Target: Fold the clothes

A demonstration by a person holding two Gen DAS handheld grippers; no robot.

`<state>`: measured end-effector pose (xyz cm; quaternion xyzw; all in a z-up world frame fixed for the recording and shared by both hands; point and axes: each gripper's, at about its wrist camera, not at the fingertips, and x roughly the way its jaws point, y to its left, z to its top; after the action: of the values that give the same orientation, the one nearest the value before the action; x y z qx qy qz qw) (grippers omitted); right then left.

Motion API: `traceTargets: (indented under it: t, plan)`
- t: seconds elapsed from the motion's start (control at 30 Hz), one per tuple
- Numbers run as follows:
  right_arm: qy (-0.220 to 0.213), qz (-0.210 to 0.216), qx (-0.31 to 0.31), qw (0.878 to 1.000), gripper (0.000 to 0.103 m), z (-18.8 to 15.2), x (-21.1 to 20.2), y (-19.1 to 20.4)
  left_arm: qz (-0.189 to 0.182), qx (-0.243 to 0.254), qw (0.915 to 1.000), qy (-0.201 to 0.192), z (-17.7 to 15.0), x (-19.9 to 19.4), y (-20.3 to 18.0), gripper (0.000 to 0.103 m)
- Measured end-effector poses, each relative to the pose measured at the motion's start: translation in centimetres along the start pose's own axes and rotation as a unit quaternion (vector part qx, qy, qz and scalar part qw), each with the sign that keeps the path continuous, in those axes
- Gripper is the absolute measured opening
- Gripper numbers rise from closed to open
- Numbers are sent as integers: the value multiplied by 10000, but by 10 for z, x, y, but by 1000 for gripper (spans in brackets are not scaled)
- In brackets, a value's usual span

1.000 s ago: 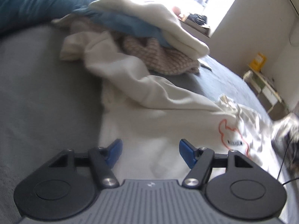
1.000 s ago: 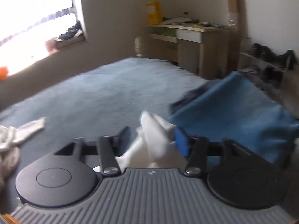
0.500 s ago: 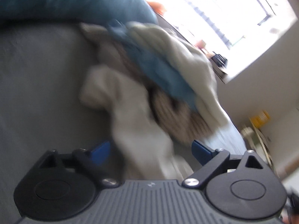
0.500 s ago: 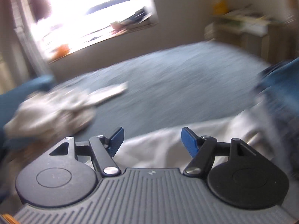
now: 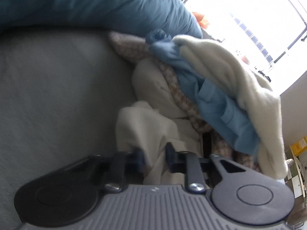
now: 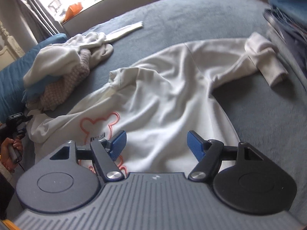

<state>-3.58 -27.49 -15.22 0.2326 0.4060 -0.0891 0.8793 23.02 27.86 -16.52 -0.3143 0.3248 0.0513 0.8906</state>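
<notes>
A white sweatshirt point(image 6: 168, 88) with an orange outline print point(image 6: 99, 122) lies crumpled on the blue-grey bed point(image 6: 191, 13). Its one sleeve ends in a bunched cuff point(image 6: 266, 57) at the right. My right gripper point(image 6: 156, 143) hovers open over the sweatshirt's body, with nothing between its fingers. In the left wrist view the other white sleeve point(image 5: 145, 126) runs up between the jaws of my left gripper point(image 5: 155, 156), which are closing and pinch the cloth. A person's hand point(image 6: 11, 149) holds that gripper at the left edge of the right wrist view.
A heap of unfolded clothes point(image 5: 220, 88), cream, light blue and knitted pink, lies just beyond the held sleeve, also seen as the pile point(image 6: 63, 71). A teal pillow point(image 5: 96, 5) sits behind it. Folded dark garments point(image 6: 287, 15) are stacked at the far right. A bright window point(image 5: 249, 9) is behind.
My left gripper slid along the sweatshirt to its sleeve by the heap, rolled, and closed on it. My right gripper left the right cuff lying and swung back over the sweatshirt body, pointing lower.
</notes>
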Motion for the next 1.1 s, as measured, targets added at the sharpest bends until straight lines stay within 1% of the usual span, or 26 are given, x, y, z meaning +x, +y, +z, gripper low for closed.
traceTargets:
  t: [0.07,0.13,0.17,0.23,0.3,0.33,0.4,0.43,0.5,0.53,0.6,0.63,0.67,0.7,0.73,0.77,0.8,0.83,0.87,0.9,0.97,1.0,1.03,1.07,1.1]
  plan:
    - [47,-1,46,10000,70,-1,3,-3,-245,317,9990,-218,-1,-29,-10,15]
    - [83,31,15,10000,70,-1,6,-2,-580,787,9939,-502,-6,-74,-27,13]
    - [105,62,-11,9999,70,-1,8,-2,-739,1002,9905,-577,-12,-98,-34,12]
    - [137,108,-104,9998,70,-1,12,1,-1014,1363,9834,-639,-26,-145,-45,13]
    - [162,128,-210,9996,70,-1,18,5,-1182,1586,9785,-592,-46,-185,-53,13]
    - [180,160,-236,9994,70,-1,22,7,-1202,1648,9777,-503,-57,-200,-53,14]
    - [212,246,-267,9991,70,-1,28,11,-1189,1769,9766,-279,-79,-226,-48,21]
    - [217,296,-295,9989,70,-1,31,15,-1178,1783,9769,-53,-90,-234,-47,22]
    - [213,388,-372,9983,70,0,35,22,-1191,1718,9763,553,-115,-243,-42,22]
    - [197,418,-446,9979,70,0,36,26,-1176,1760,9735,871,-129,-245,-39,22]
    - [182,471,-587,9970,70,1,36,33,-930,2018,9664,1289,-151,-248,-33,23]
    - [176,498,-632,9966,70,1,36,36,-814,2148,9647,1285,-153,-247,-32,24]
    - [166,529,-655,9963,70,1,35,39,-709,2276,9639,1183,-152,-244,-32,32]
    - [154,567,-670,9960,70,1,33,41,-603,2403,9628,1080,-150,-241,-32,49]
    - [143,595,-674,9959,70,1,32,43,-497,2530,9613,976,-149,-238,-33,60]
    - [132,615,-669,9958,70,1,30,44,-363,2712,9584,809,-148,-236,-36,81]
    - [122,636,-664,9957,70,0,28,45,-173,2987,9522,611,-145,-228,-42,93]
    - [111,656,-659,9956,70,0,26,46,39,3291,9434,413,-142,-218,-48,95]
    - [108,670,-652,9956,70,-1,23,47,251,3589,9328,215,-139,-208,-54,100]
    - [108,669,-647,9956,71,-4,21,47,469,3868,9208,152,-138,-192,-60,103]
    - [107,651,-642,9958,72,-8,15,46,909,4396,8934,165,-139,-153,-72,103]
    - [102,638,-627,9959,73,-10,12,45,1074,4556,8834,217,-138,-133,-74,102]
    - [102,619,-580,9963,73,-13,10,43,1210,4664,8757,293,-137,-113,-75,100]
    - [107,598,-517,9968,74,-15,8,41,1333,4687,8722,420,-136,-97,-73,86]
    - [112,576,-454,9972,75,-17,6,38,1404,4573,8765,530,-132,-87,-69,48]
